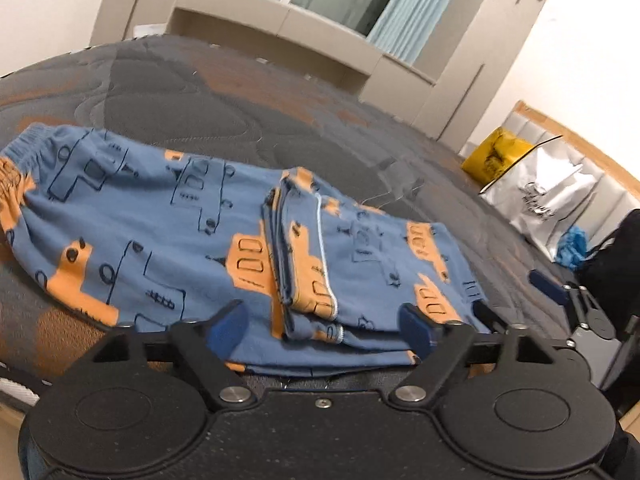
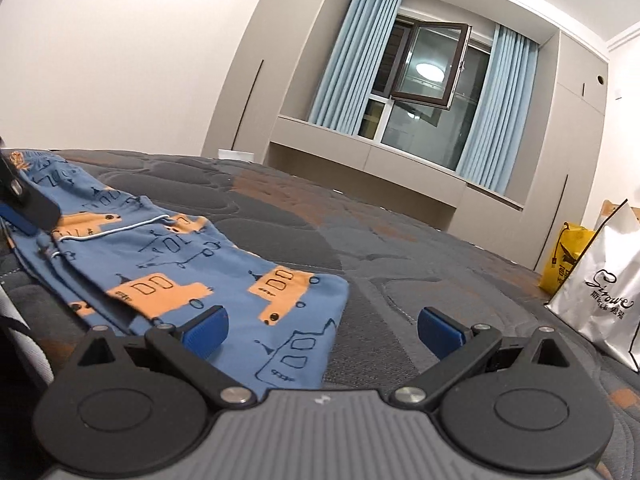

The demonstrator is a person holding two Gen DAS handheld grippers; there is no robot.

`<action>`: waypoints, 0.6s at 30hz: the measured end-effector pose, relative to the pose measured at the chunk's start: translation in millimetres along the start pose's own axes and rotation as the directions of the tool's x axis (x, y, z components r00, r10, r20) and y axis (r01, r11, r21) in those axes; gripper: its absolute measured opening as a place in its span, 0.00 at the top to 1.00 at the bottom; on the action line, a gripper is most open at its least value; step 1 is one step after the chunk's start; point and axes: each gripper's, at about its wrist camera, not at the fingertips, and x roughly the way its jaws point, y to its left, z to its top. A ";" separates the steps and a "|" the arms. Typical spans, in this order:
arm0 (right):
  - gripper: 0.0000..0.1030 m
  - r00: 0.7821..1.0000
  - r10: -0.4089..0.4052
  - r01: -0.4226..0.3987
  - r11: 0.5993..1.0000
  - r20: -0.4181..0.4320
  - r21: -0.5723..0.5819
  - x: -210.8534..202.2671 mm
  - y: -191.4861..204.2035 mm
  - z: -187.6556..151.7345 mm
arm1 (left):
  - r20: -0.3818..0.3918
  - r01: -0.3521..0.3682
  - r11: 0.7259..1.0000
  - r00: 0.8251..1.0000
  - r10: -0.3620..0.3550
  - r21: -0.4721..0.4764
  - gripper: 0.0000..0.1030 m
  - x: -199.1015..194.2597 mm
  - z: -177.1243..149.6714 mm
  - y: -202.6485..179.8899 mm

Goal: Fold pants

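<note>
We work on a bed [image 1: 208,92] covered by a dark grey quilted spread with orange patches, in a room with pale walls. Nearest in the left wrist view, our left gripper [image 1: 322,326] has its blue-padded fingers spread wide, hovering low at the near edge of the pants [image 1: 160,216], closing on nothing. The pants are blue with orange trucks and dark outlines; they lie flat across the spread, the elastic waistband to the left and the legs doubled back into a layered stack at the middle and right. In the right wrist view, our right gripper [image 2: 320,330] is likewise spread, its left finger over the corner of the pants [image 2: 224,280], its right finger over bare spread [image 2: 400,240]. Farther right, a silver bag [image 2: 600,292] and a yellow bag [image 2: 562,258] stand together at the bed's edge. Beyond the bed are beige cabinets [image 2: 384,164], light blue curtains [image 2: 352,56] and an open window [image 2: 430,68].
</note>
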 end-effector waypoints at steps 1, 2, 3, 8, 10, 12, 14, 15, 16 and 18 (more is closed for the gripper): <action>0.00 1.000 0.003 -0.003 1.000 0.002 0.005 -0.8 -0.8 -0.5 | -0.001 -0.016 1.000 1.000 0.016 0.006 0.25 0.9 0.3 -2.7; 0.00 1.000 0.008 -0.008 1.000 0.005 0.012 -1.9 -2.3 -1.2 | -0.003 -0.030 1.000 1.000 0.030 0.009 0.32 1.4 0.7 -4.7; 0.00 1.000 0.011 -0.011 1.000 0.003 0.020 -1.8 -3.3 -1.9 | -0.003 -0.041 0.999 0.999 0.041 0.006 0.48 2.2 1.1 -5.8; 0.00 0.999 -0.007 0.008 0.999 -0.035 0.038 2.6 -5.0 -8.4 | -0.022 -0.087 0.994 0.996 0.089 0.062 0.70 3.4 -2.4 -13.5; 0.00 0.999 -0.007 0.009 0.999 -0.043 0.048 1.8 -7.5 -11.5 | -0.022 -0.104 0.990 0.994 0.107 0.093 0.71 3.0 -3.7 -18.0; 0.00 0.999 -0.005 0.008 0.998 -0.044 0.063 0.4 -9.3 -13.7 | -0.018 -0.128 0.987 0.991 0.130 0.096 0.83 3.3 -3.9 -18.1; 0.00 0.999 -0.008 0.011 0.998 -0.047 0.069 -0.8 -10.5 -14.6 | -0.003 -0.138 0.985 0.990 0.139 0.102 0.90 0.6 -2.6 -18.6; 0.00 0.999 -0.009 0.012 0.998 -0.046 0.068 -1.6 -10.5 -14.7 | 0.005 -0.139 0.984 0.990 0.140 0.110 0.91 -1.1 -2.1 -20.0; 0.00 0.999 -0.010 0.013 0.998 -0.045 0.066 -2.3 -10.3 -14.7 | 0.018 -0.143 0.982 0.990 0.142 0.124 0.92 -3.3 -1.5 -21.9; 0.00 0.999 -0.013 0.016 0.998 -0.046 0.059 -2.8 -10.3 -14.0 | 0.041 -0.150 0.976 0.988 0.146 0.159 0.93 -8.4 0.6 -27.0</action>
